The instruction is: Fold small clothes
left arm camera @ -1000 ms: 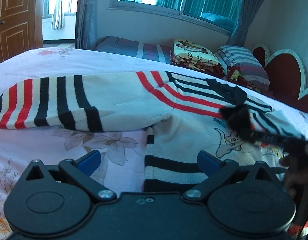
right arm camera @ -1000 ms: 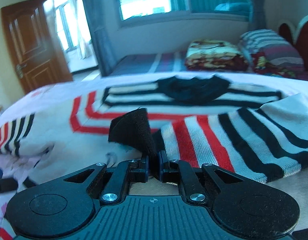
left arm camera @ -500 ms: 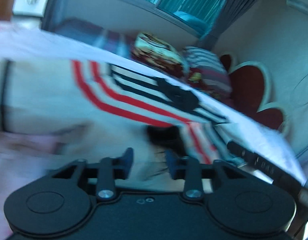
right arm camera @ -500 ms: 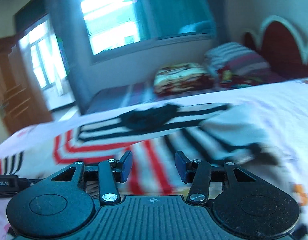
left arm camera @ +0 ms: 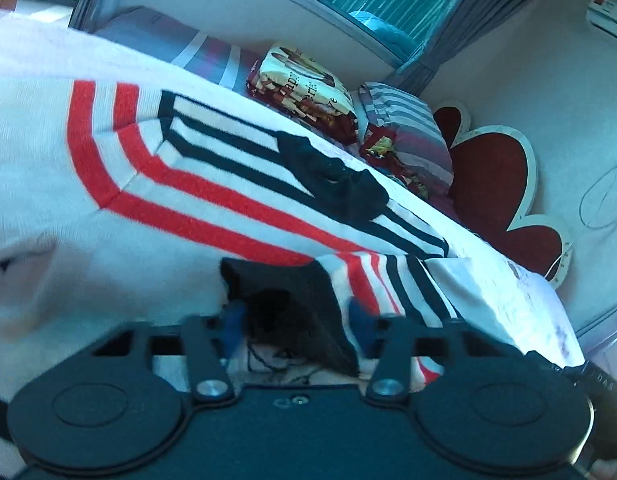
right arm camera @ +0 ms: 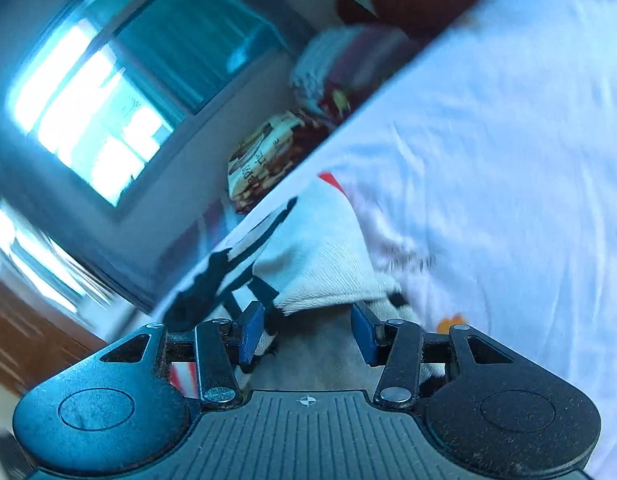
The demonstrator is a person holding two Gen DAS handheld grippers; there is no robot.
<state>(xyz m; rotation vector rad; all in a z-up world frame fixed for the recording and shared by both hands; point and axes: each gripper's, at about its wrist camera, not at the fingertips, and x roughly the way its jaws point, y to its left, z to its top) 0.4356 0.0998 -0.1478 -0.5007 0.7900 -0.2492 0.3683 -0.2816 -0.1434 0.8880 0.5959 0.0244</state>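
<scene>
A small white sweater with red and black stripes lies spread on the bed. Its black collar faces the pillows. One sleeve is folded across the body, and its black cuff lies between the blue pads of my left gripper, which is open around it. My right gripper is open and tilted. A white folded edge of the sweater lies just in front of its fingers. The right view is blurred.
The bed has a white floral sheet. Folded blankets and striped pillows lie at the head, by a red heart-shaped headboard. A window with teal curtains is behind. A black cable runs at the right.
My right gripper let go of the black cuff, opened and swung to the right edge of the sweater. My left gripper moved right and now has its open fingers around that cuff.
</scene>
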